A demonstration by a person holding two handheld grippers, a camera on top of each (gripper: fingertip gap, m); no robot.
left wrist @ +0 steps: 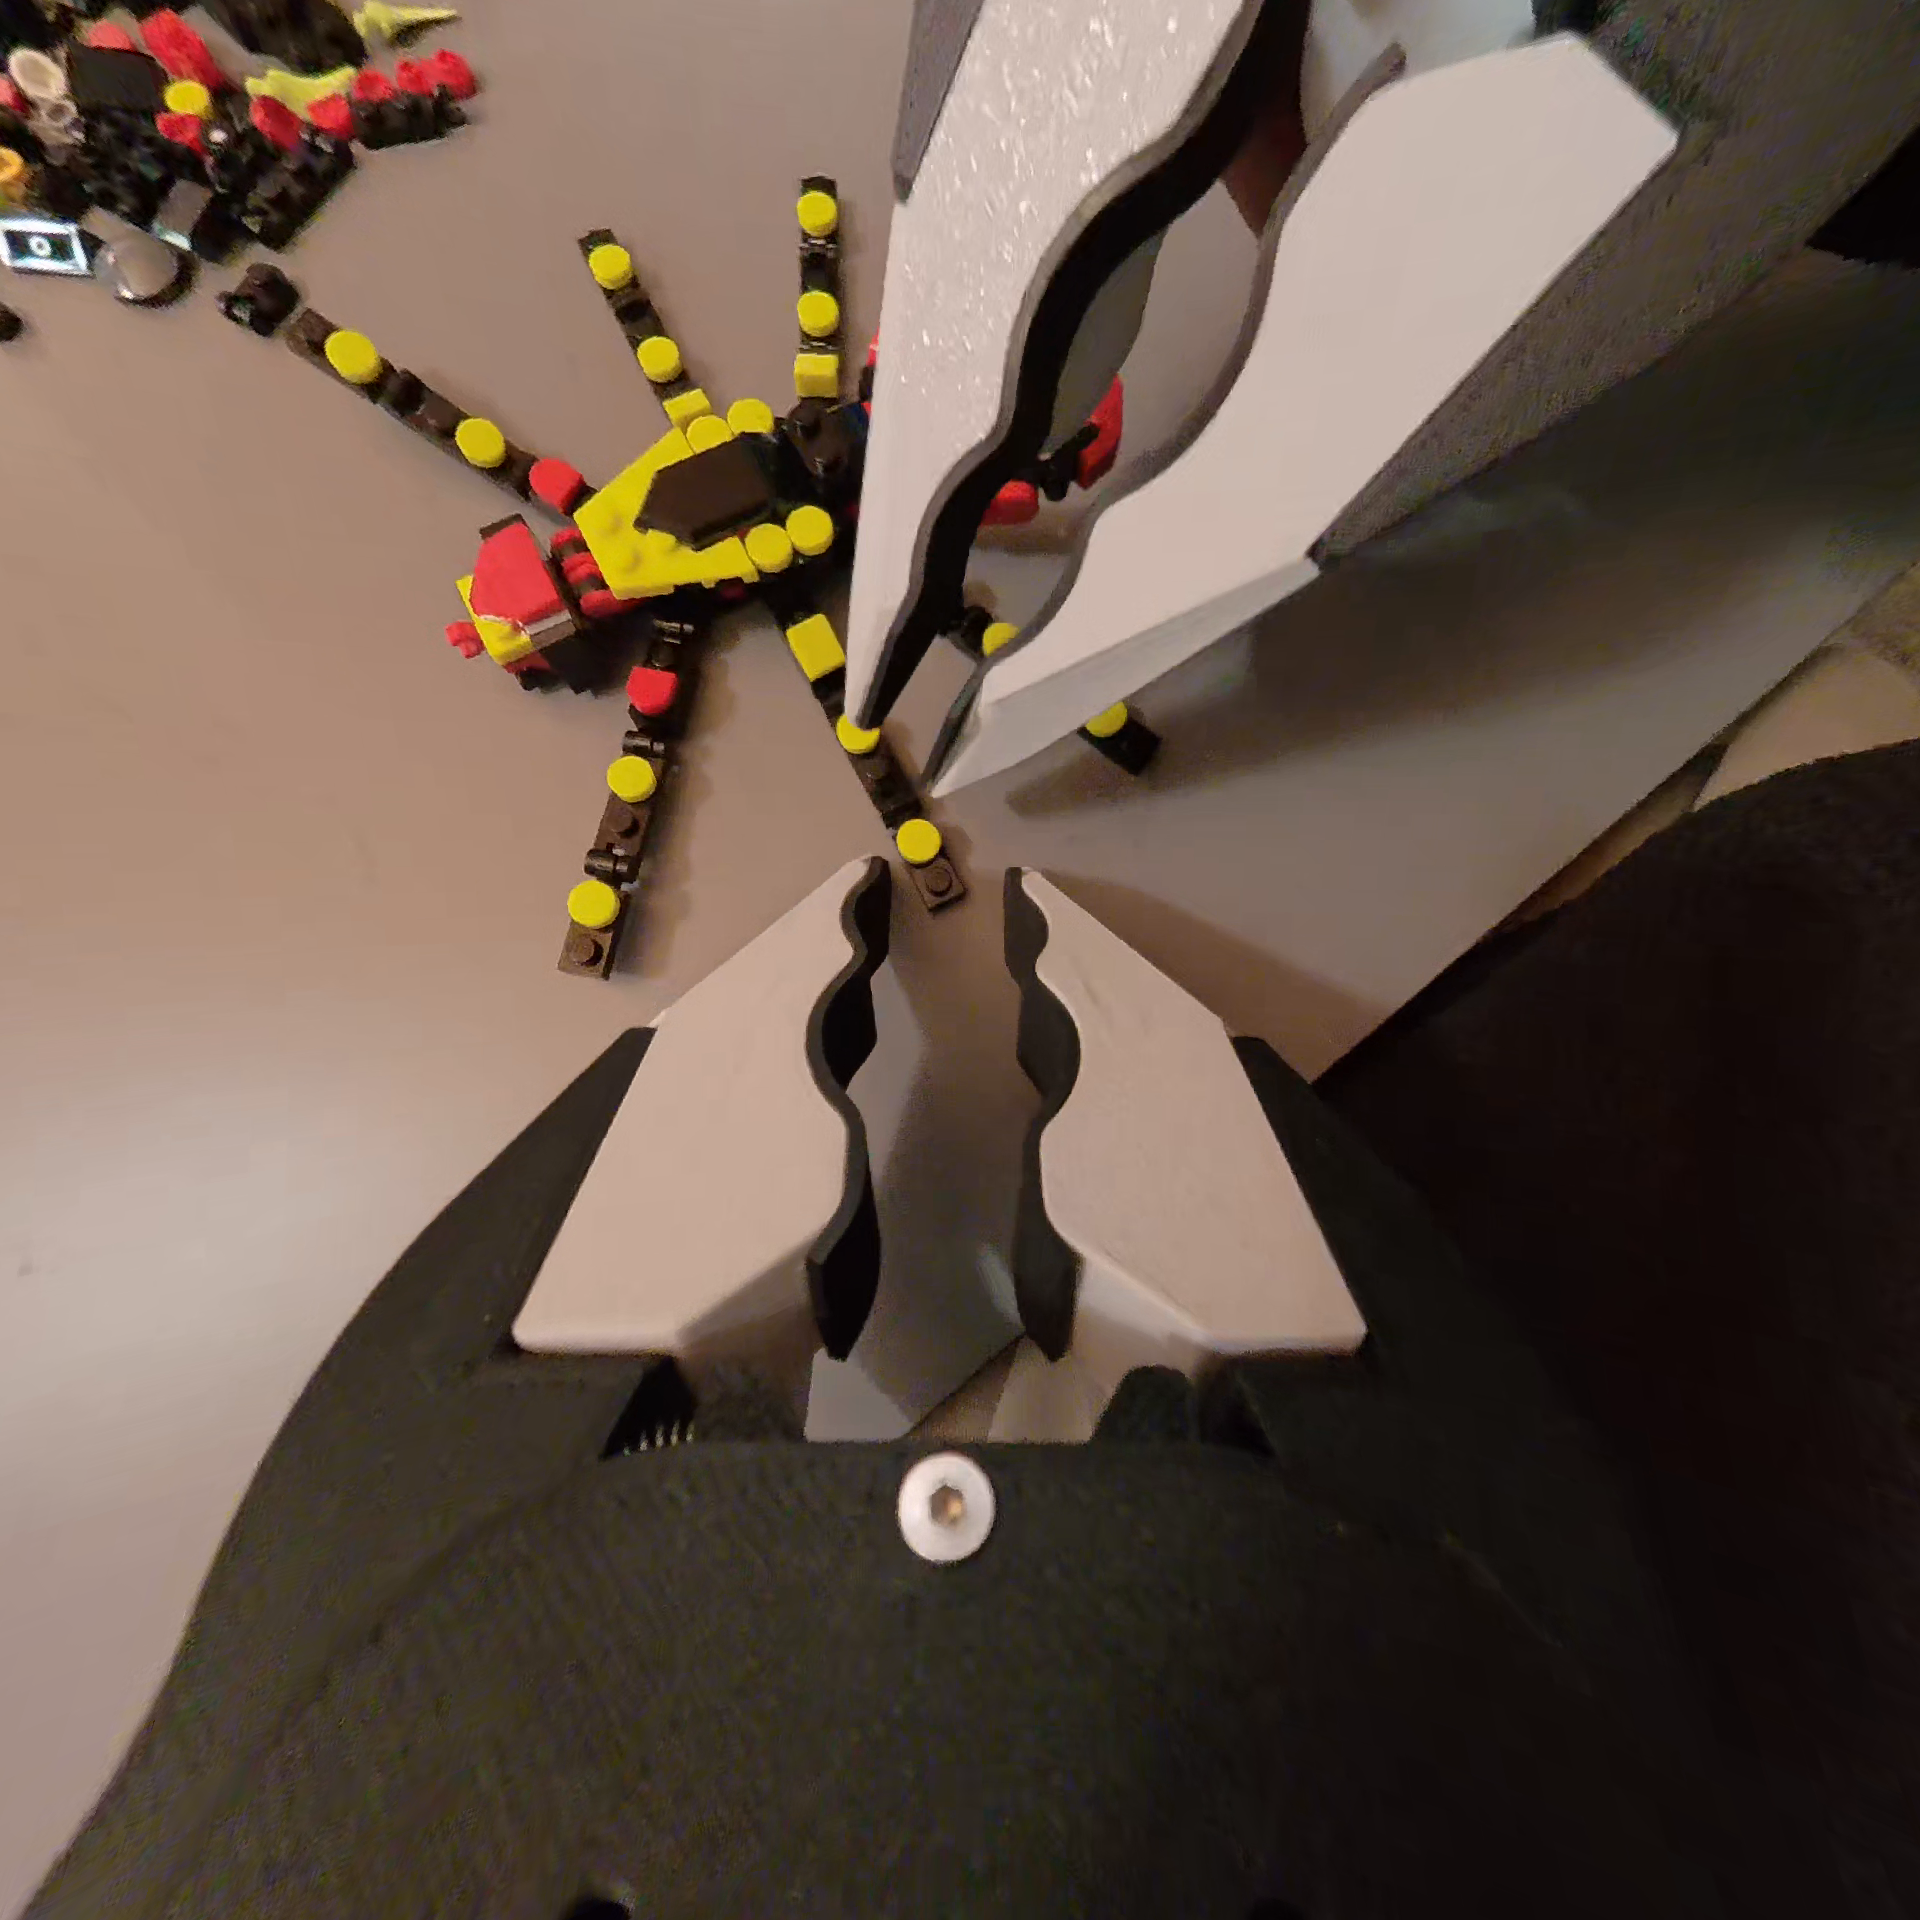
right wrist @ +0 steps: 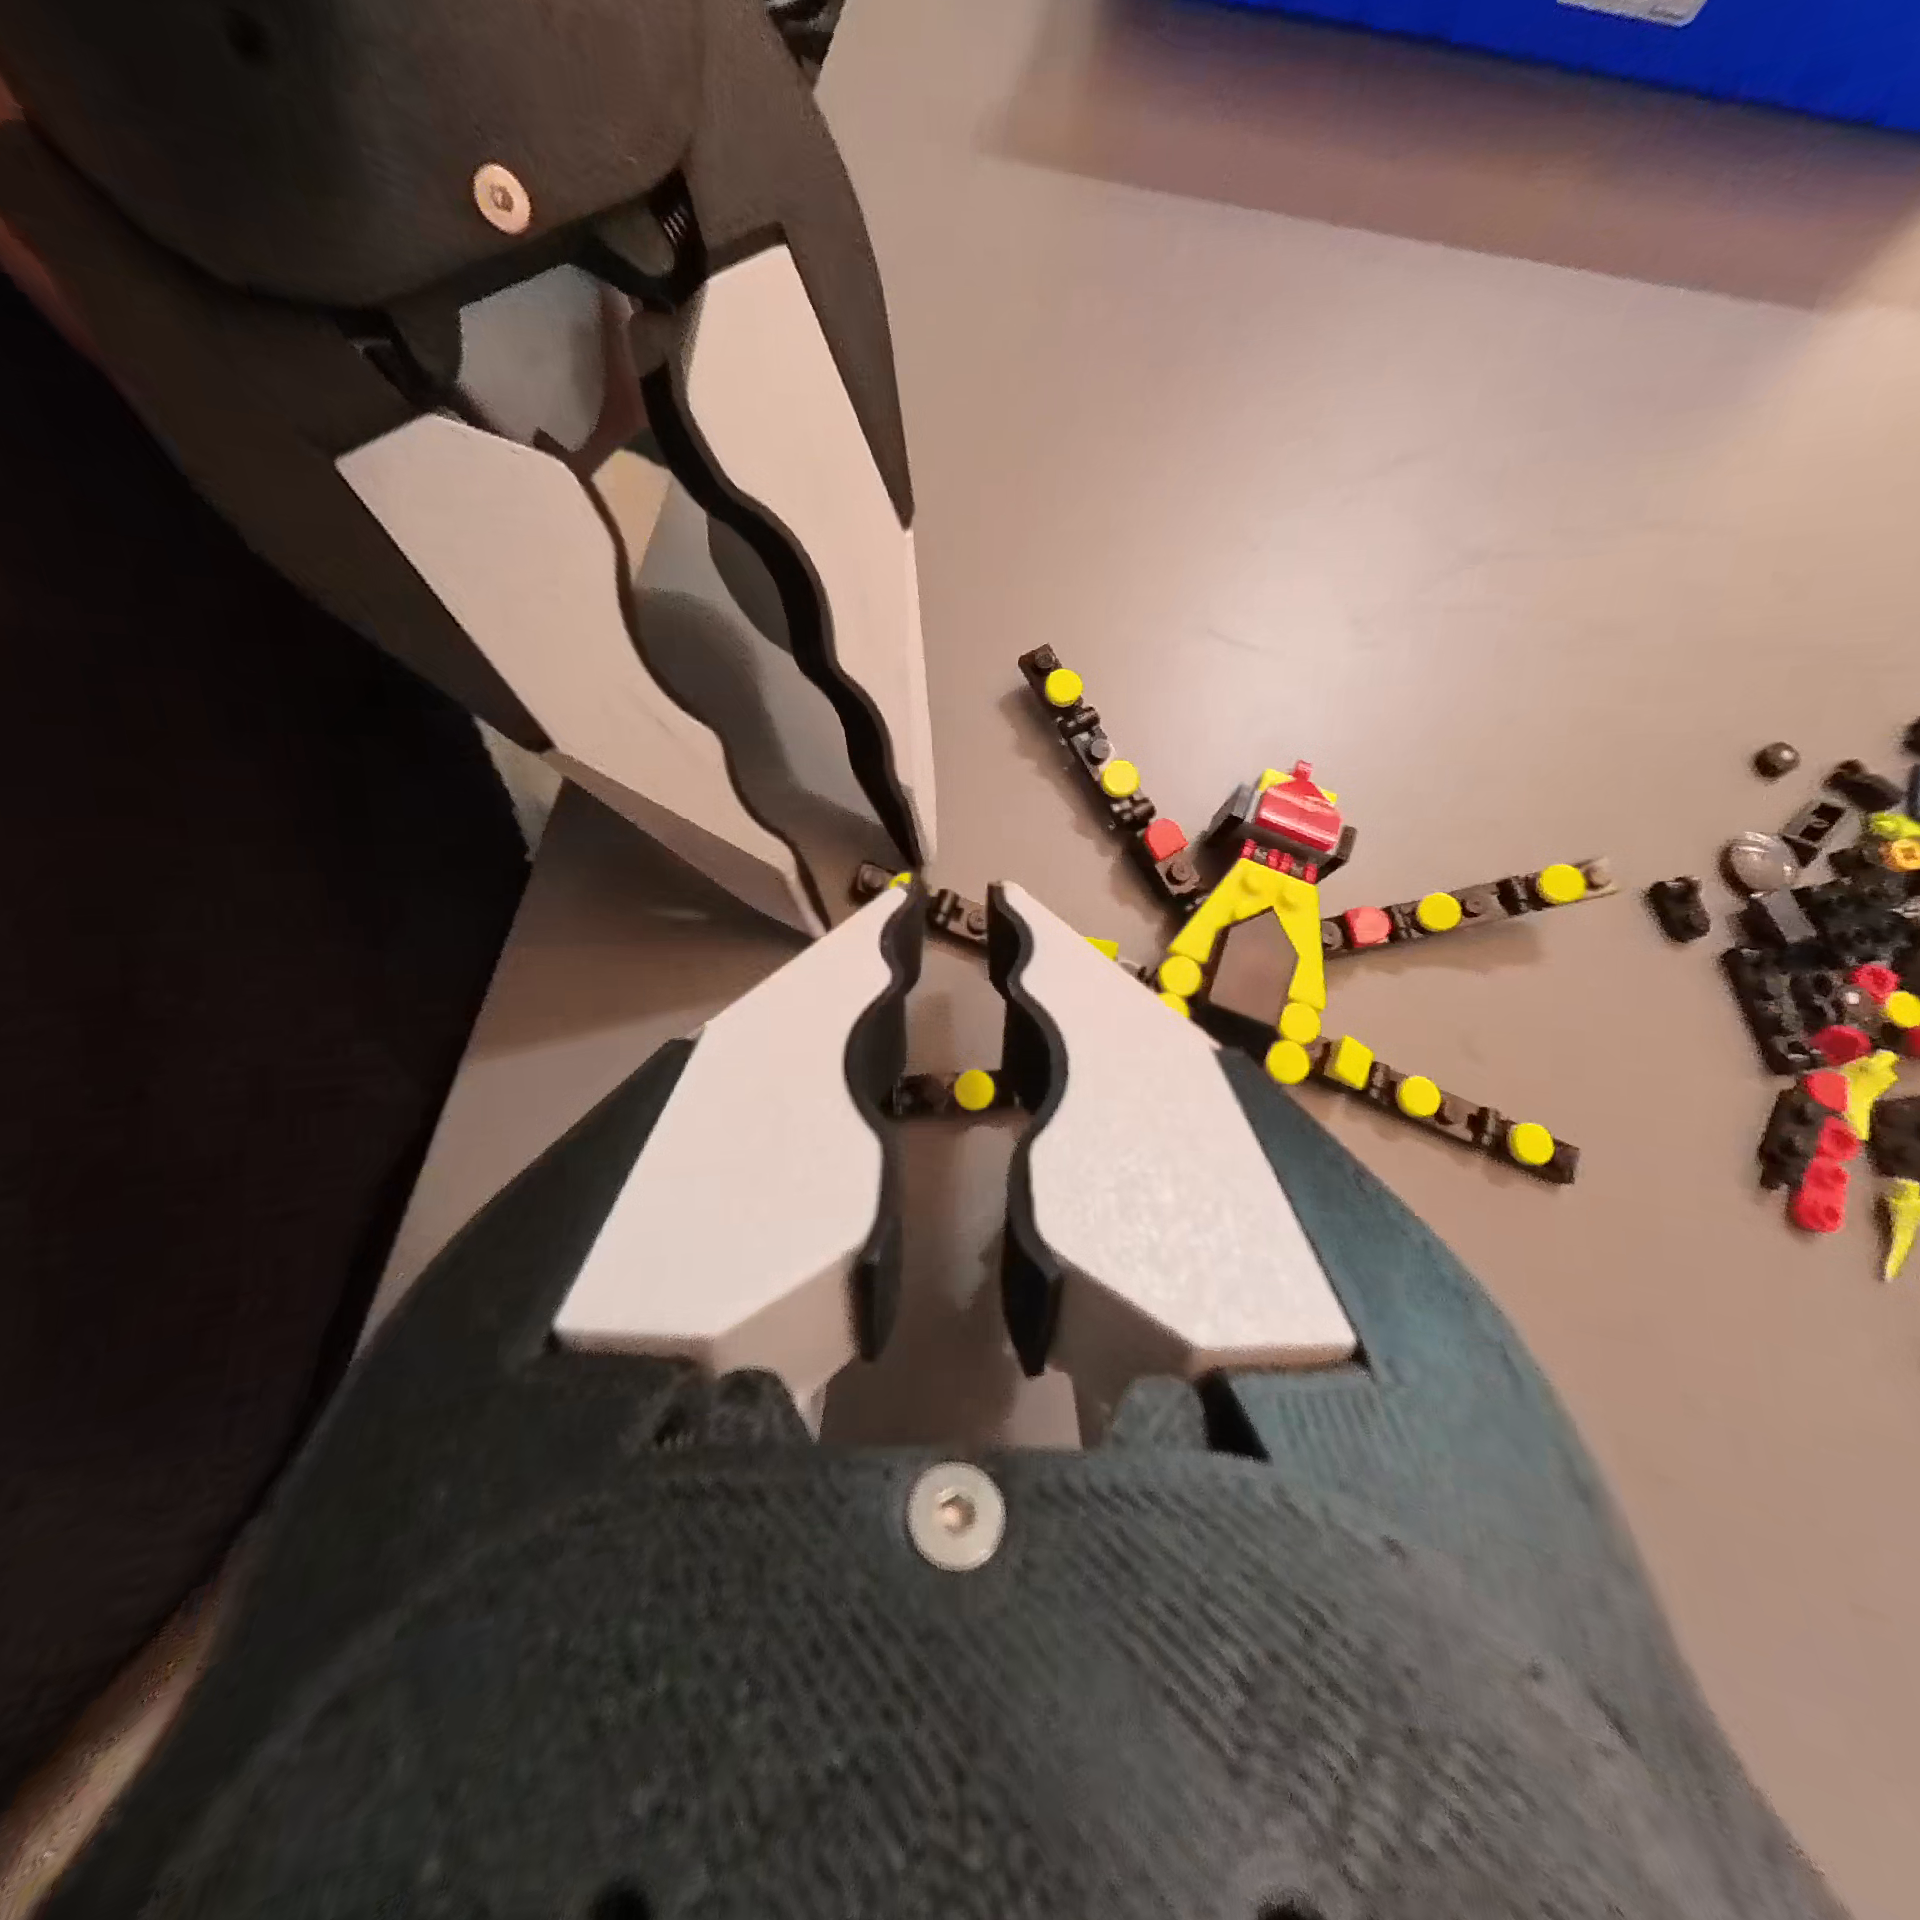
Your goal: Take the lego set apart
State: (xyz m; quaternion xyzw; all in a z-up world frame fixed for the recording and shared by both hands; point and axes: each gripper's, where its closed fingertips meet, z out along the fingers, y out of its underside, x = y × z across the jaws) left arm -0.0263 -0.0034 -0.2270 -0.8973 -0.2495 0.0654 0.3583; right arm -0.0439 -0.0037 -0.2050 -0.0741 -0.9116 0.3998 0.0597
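Note:
A lego spider with a yellow and black body, a red head and several black legs with yellow studs lies flat on the grey table; it also shows in the right wrist view. My left gripper is open, its tips on either side of the outer end of one leg. My right gripper is open over the same leg a little nearer the body, one fingertip against a yellow stud. The two grippers almost touch. Part of the spider is hidden behind the right gripper.
A pile of loose black, red and yellow pieces lies beyond the spider, at the right in the right wrist view. A blue object sits at the far table edge. A dark mass fills the near side.

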